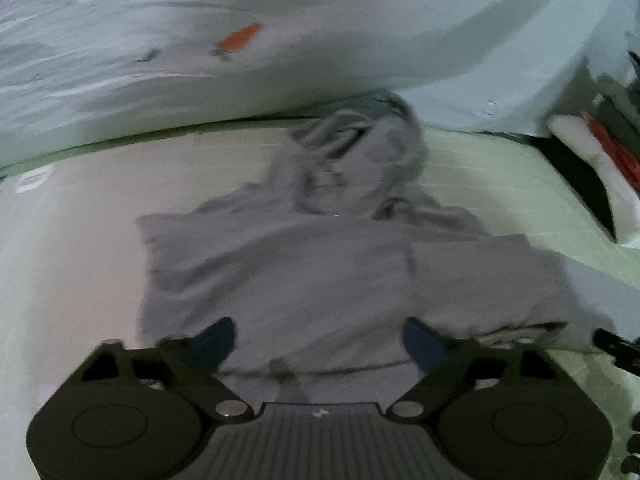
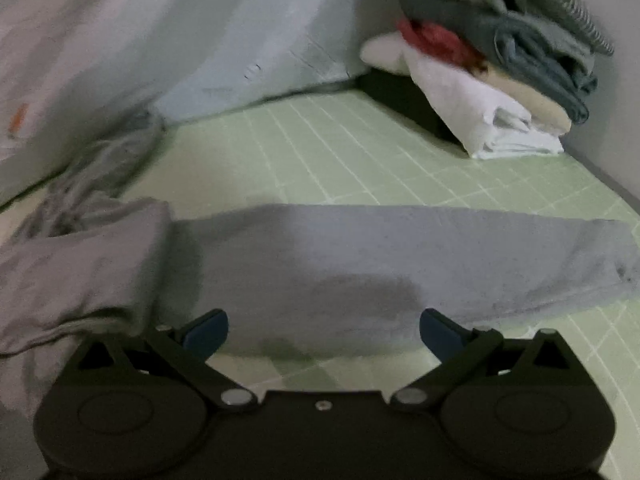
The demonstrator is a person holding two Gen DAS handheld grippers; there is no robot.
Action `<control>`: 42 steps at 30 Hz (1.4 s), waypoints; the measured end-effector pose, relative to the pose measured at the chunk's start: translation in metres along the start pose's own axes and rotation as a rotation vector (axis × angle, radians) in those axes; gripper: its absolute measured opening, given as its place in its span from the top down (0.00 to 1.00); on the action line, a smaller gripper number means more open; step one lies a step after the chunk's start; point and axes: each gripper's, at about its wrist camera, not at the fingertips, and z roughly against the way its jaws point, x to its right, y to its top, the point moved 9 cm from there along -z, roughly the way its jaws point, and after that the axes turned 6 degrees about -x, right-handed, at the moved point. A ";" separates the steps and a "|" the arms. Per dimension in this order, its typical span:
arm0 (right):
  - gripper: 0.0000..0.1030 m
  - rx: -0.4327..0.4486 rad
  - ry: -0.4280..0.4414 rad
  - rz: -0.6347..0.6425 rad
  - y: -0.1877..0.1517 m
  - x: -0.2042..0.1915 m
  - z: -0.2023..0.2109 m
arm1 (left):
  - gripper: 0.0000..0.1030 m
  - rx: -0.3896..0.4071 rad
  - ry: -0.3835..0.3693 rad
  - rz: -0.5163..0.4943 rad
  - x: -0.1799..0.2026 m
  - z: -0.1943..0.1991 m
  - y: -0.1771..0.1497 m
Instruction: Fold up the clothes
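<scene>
A grey hoodie (image 1: 312, 264) lies flat on the green gridded mat (image 1: 80, 240), its hood (image 1: 352, 160) bunched at the far end. My left gripper (image 1: 320, 340) hovers over the hoodie's near hem, jaws apart, blue pads (image 1: 216, 340) clear of the cloth. In the right wrist view one grey sleeve (image 2: 400, 256) stretches out to the right across the mat (image 2: 320, 152), with the hoodie's body (image 2: 80, 264) heaped at the left. My right gripper (image 2: 324, 332) stands wide open just above the sleeve's near edge, nothing pinched between its pads.
A stack of folded clothes (image 2: 500, 80) in white, cream, red, blue-grey and stripes sits on a dark base at the mat's far right corner, also seen as the stack (image 1: 600, 152) in the left wrist view. Pale bedding (image 1: 280, 40) rises behind the mat.
</scene>
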 end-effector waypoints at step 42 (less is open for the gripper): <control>0.00 0.041 -0.038 0.005 0.000 0.019 -0.032 | 0.84 -0.043 0.257 0.161 -0.113 -0.007 -0.009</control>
